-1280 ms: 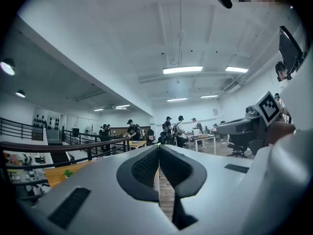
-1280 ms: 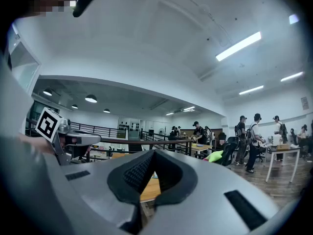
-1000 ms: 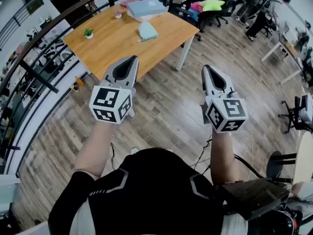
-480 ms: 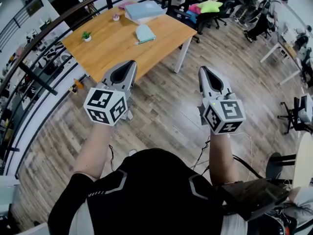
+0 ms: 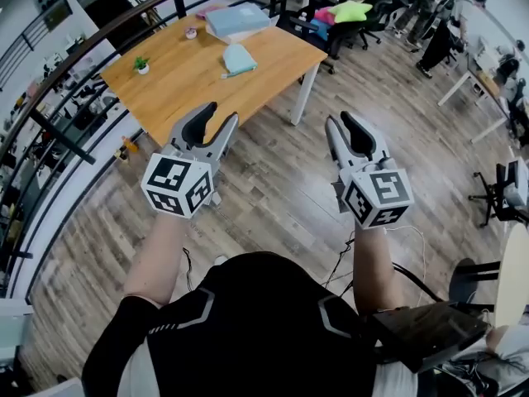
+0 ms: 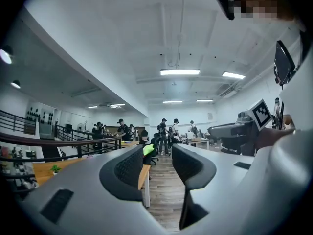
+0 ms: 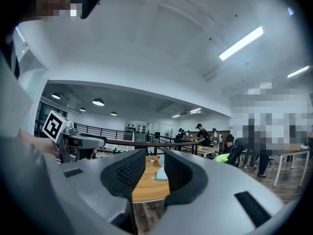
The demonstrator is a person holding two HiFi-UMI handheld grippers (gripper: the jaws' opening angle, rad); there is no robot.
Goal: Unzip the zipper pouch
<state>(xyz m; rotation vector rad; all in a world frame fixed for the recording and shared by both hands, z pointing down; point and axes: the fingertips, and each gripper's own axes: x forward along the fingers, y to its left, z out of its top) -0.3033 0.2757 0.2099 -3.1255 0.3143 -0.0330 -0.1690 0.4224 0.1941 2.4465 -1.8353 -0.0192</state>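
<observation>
1. Both tongs have just been opening and now stand spread with nothing between them: my left gripper (image 5: 216, 116) wide, my right gripper (image 5: 347, 122) somewhat less; that suits the approach
2. The zipper pouch (image 5: 237, 59), pale blue, lies flat on the wooden table (image 5: 277, 60) in the upper middle of the head view, well apart from both grippers, so I judge the step in hand is simply getting there
3. I walk up square to the table's near edge and lower both grippers over the pouch, clear of the stack of books (image 5: 238, 21) behind it
4. The slider is too small to make out from here, so I find it first; then, I reckon, one gripper pins the fabric at the zip's end while the other pinches the pull and draws it along the teeth
</observation>
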